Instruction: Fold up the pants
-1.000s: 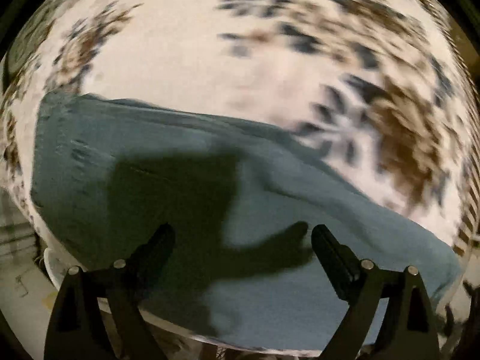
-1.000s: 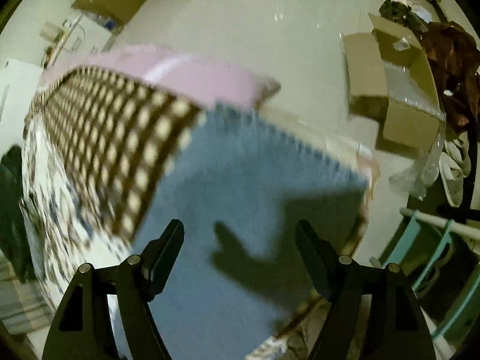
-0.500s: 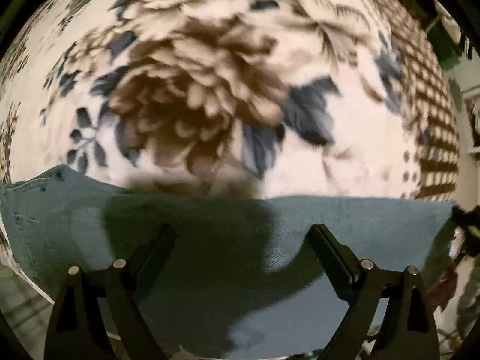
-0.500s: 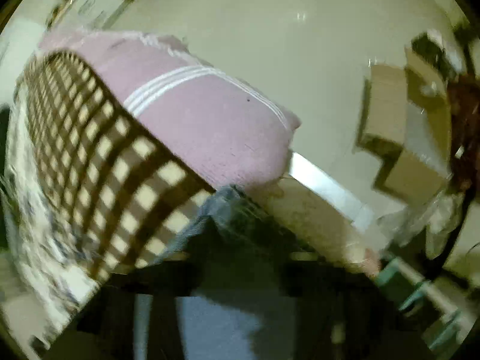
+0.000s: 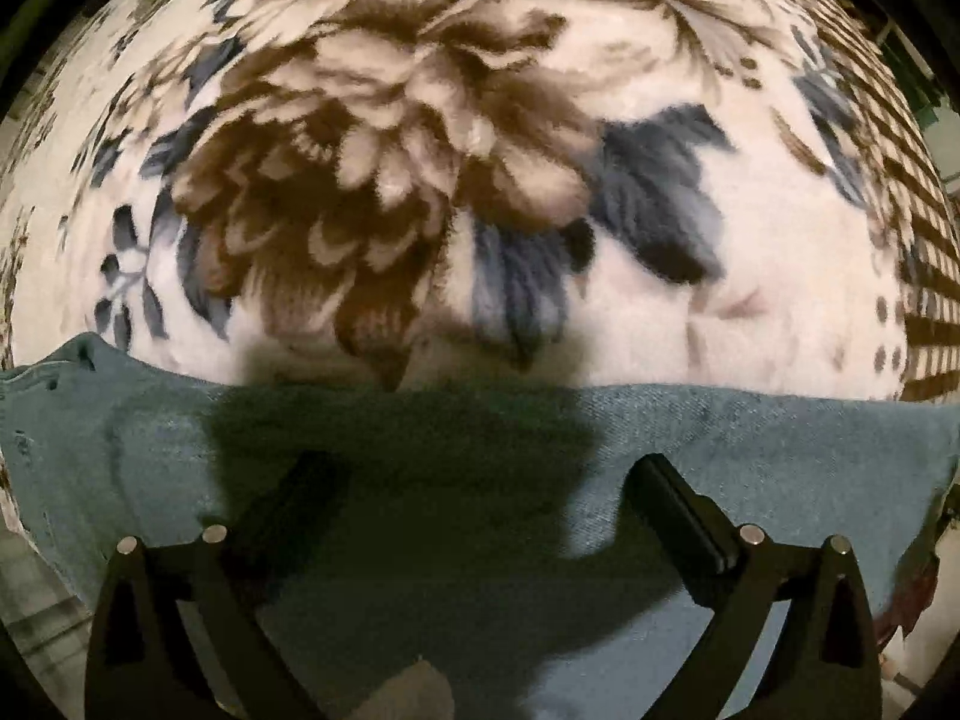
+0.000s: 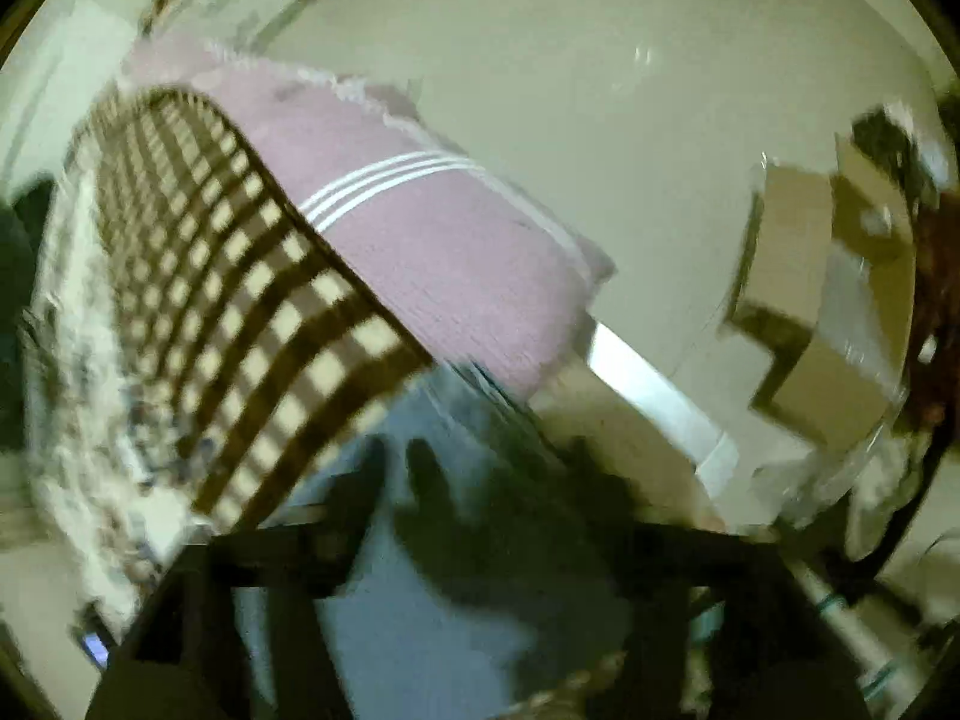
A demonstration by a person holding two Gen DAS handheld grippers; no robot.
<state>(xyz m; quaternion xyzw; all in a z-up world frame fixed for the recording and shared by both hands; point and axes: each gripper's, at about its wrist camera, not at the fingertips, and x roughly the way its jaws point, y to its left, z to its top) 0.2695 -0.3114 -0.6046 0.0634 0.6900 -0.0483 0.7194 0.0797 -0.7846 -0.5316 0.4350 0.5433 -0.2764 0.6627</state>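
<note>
Blue denim pants (image 5: 750, 456) lie flat along the near edge of a floral blanket (image 5: 420, 150).

Their long axis runs left to right across the left view. The left gripper (image 5: 480, 492) hovers over the denim, jaws wide apart, holding nothing. The right gripper (image 6: 480, 546) is motion-blurred over the pants' end; its opening cannot be told. Likely between folds: next, pinch an edge.

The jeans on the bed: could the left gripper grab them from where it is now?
Probably yes. The left gripper is open right over the jeans, which lie flat on the flowered blanket with nothing in between.
</note>
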